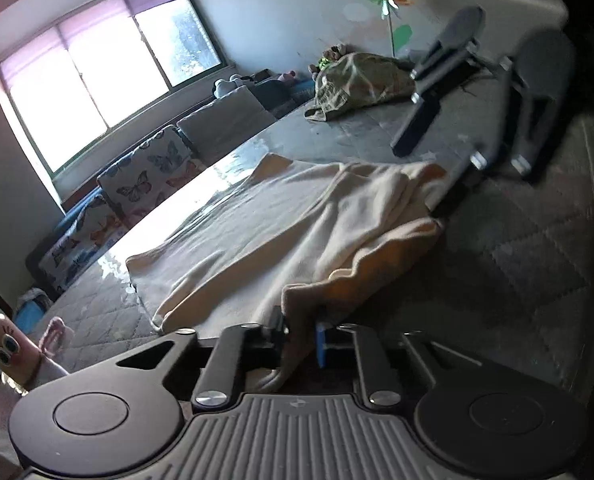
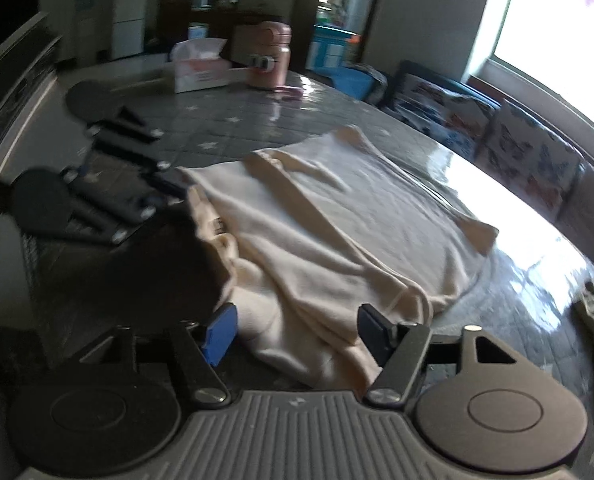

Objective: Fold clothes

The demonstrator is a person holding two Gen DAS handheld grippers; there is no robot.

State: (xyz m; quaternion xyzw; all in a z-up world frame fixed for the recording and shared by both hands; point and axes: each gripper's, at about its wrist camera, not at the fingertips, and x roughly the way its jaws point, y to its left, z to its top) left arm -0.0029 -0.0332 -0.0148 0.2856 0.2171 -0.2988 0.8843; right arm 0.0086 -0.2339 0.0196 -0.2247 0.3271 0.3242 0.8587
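A cream garment [image 1: 281, 228] lies spread on the grey patterned table [image 1: 537, 264]. My left gripper [image 1: 301, 336] is shut on its near edge, with cloth pinched between the fingers. In the right wrist view the same garment [image 2: 337, 232] lies ahead, and my right gripper [image 2: 297, 334] is open with its jaws astride the near bunched edge. The right gripper also shows in the left wrist view [image 1: 449, 184], at the garment's far corner. The left gripper shows in the right wrist view [image 2: 169, 184], at the garment's left edge.
A crumpled olive-green garment [image 1: 357, 84] lies at the table's far end. A tissue box [image 2: 201, 68] and a pink bottle [image 2: 271, 56] stand on the far side. Butterfly-print cushions [image 1: 149, 176] line a bench under the window [image 1: 97, 76].
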